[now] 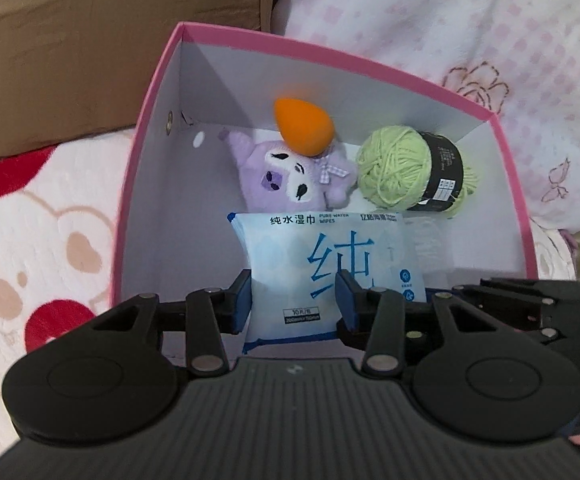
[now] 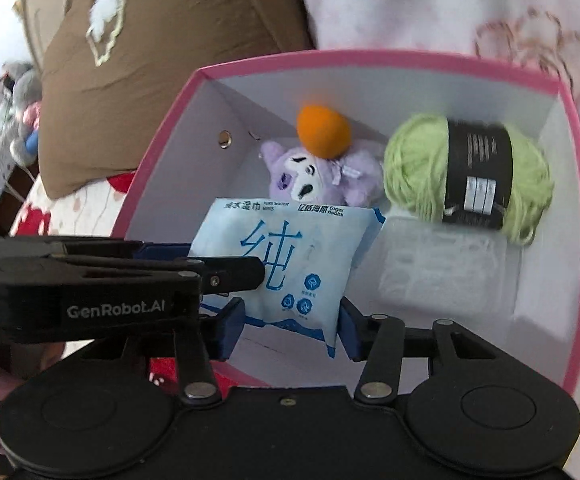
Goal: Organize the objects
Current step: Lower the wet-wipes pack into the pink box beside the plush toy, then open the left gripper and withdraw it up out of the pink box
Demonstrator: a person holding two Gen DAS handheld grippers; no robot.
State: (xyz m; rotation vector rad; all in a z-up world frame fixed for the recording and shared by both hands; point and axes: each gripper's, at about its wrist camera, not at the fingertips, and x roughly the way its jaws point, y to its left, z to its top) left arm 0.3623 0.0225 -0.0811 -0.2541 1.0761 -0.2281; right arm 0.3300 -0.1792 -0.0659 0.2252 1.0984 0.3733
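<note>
1. Step in hand, as judged: lowering the pack of wet wipes into the box.
2. Pack: upright, over the near half of the box floor, just in front of the plush. Whether its lower edge rests on the floor cannot be told.
3. Left gripper: clamped on the pack's lower left part. In the right wrist view it reaches in from the left with one finger across the pack's face.
4. Right gripper: pads stand close at either side of the pack's lower corner. Whether they press on it cannot be told.
5. Advice: lay the pack flat on the bare floor at the near left. Let one claw go before the other, so the soft pack does not twist. Keep both claws clear of the near wall when lifting out.
6. Other contents:
   - plush, purple, at the far wall
   - sponge, orange, egg-shaped, on top of the plush; its outline is blurred and it looks likely to roll off if nudged
   - yarn, green, black label, far right corner
   - clear case, near right, beside the pack
7. In the way: the plush just behind the pack and the case to its right; only the left strip of floor is bare.
8. Surroundings: brown pillow and pink blanket behind the box; printed bedding under it.
</note>
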